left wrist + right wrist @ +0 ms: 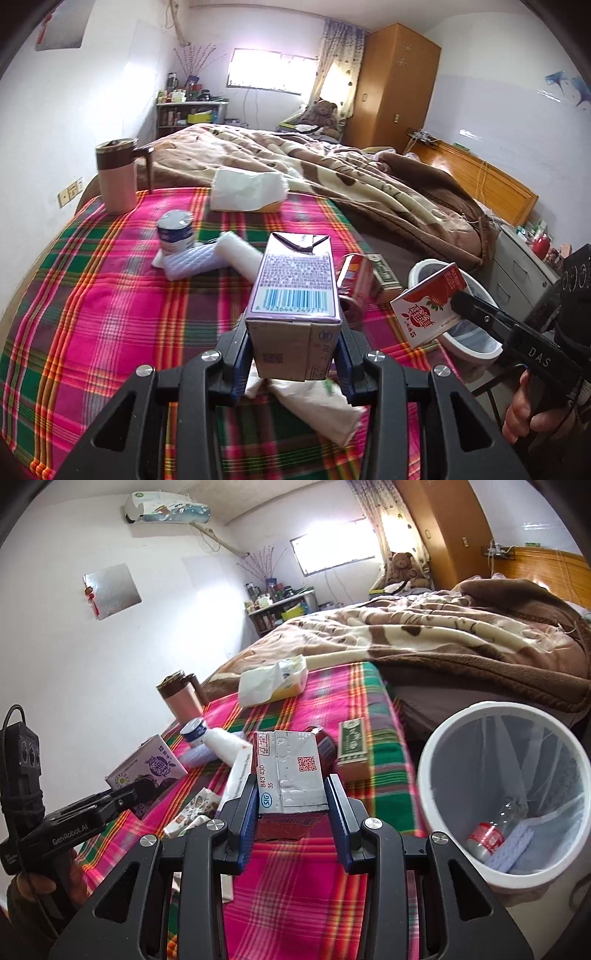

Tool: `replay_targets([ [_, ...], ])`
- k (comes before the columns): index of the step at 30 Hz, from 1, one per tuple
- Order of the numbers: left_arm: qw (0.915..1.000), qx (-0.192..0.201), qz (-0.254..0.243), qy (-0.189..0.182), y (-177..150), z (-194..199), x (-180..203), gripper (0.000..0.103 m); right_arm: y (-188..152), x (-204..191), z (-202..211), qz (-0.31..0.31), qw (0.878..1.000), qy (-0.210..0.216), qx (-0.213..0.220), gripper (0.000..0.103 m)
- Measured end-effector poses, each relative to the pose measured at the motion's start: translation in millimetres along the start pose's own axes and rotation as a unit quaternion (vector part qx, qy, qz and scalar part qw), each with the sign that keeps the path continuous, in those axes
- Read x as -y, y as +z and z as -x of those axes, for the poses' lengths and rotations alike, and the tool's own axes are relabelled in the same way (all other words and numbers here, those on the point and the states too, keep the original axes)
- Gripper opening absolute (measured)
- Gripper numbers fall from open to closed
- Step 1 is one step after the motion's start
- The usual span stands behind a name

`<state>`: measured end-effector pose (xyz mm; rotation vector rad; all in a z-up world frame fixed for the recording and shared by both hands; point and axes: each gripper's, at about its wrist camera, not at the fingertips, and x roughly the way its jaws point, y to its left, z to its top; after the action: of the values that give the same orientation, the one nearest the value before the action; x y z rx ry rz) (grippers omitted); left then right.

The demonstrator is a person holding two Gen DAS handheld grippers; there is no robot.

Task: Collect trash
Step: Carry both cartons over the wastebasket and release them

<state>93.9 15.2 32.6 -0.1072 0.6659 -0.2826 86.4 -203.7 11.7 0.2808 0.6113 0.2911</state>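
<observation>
I am in a bedroom, over a bed (388, 177) with a pink and green plaid cloth (92, 295) on its near part and a brown blanket (461, 635) farther back. A white bin (436, 746) stands just beside the cloth edge, on my right side; inside it lie a plastic bottle (491, 834) and something pale blue.

My left gripper (295, 354) is closed on a purple carton (295, 280); its two fingers press the carton sides and hold it above the cloth. My right gripper (293, 819) is closed on a red carton (290, 771), also held off the cloth. In the left view this red carton (430, 306) is in front of the bin rim (424, 269).

On the cloth lie a white wrapper (317, 406) under my left gripper, a white roll (236, 254), a small blue and white jar (175, 230), a dark red can (354, 280) and a green box (352, 746). Farther back a tissue pack (247, 190) and a pink mug (116, 175) stand near the blanket. A wardrobe (399, 85) and a teddy bear (325, 112) are by the window (271, 70).
</observation>
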Motion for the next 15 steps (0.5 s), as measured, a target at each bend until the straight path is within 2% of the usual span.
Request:
replay_targets([
  [15, 0.9971, 0.0, -0.052, -0.055, 12, -28, 88, 0.04, 17, 48, 34, -0.023, 0.996, -0.073, 0.043, 0.037],
])
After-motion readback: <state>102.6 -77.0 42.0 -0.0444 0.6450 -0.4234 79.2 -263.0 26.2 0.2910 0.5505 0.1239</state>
